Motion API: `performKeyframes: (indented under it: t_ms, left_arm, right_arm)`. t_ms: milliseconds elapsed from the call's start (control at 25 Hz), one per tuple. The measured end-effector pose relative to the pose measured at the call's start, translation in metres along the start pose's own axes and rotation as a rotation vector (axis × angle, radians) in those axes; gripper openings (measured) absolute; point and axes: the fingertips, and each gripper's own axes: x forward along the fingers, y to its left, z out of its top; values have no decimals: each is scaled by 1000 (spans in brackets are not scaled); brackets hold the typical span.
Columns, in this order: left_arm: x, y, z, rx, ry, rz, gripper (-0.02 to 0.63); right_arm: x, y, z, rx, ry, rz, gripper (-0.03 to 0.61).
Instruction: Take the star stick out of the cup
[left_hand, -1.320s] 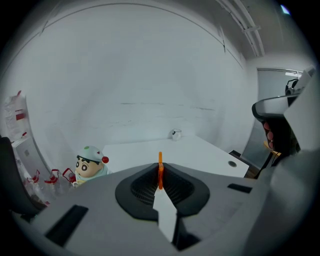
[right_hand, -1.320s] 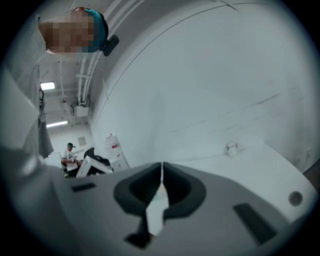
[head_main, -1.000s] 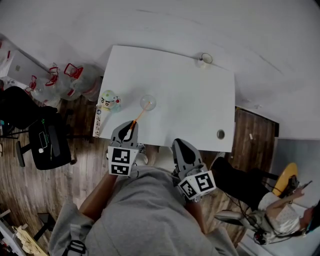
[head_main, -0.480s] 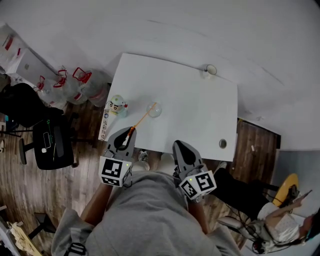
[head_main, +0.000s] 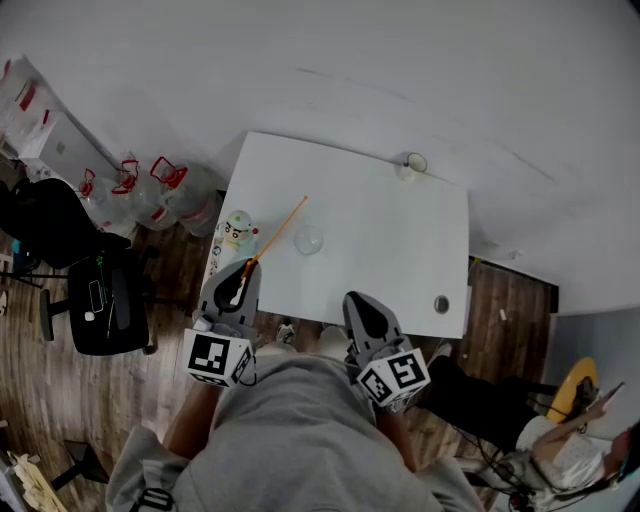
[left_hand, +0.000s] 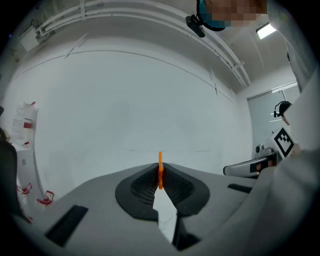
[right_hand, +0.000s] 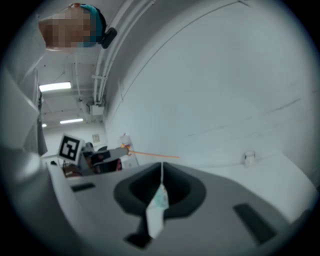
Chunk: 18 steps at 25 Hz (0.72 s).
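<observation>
Jaws clenched around the orange star stick (head_main: 278, 232) on the left gripper (head_main: 243, 272); pressed together, empty, on the right gripper (head_main: 360, 303). Held clear of the glass cup (head_main: 308, 240), slanting above the white table (head_main: 400, 250). Looks like extraction done; next calls for a gentle set-down beside the cup.

Readable text: none could be made out.
Left gripper (head_main: 247, 268): its cube bore black-and-white square markers, no letters.
Right gripper (head_main: 356, 299): cube marked likewise.
Strip (head_main: 209, 270), table's (head_main: 390, 240) left edge: print too small.
</observation>
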Motion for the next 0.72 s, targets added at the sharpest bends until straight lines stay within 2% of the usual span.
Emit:
performKeyframes:
  t_ms: [160,720]
  left_arm:
    - [0,-3,17,-28,-55,-27,44]
    - [3,-11,59,28,-160,-57,44]
  right_arm:
    - [-1,-3,12,-24,-20,-7,36]
    - [-11,-22,77,-119,-154,-36,35]
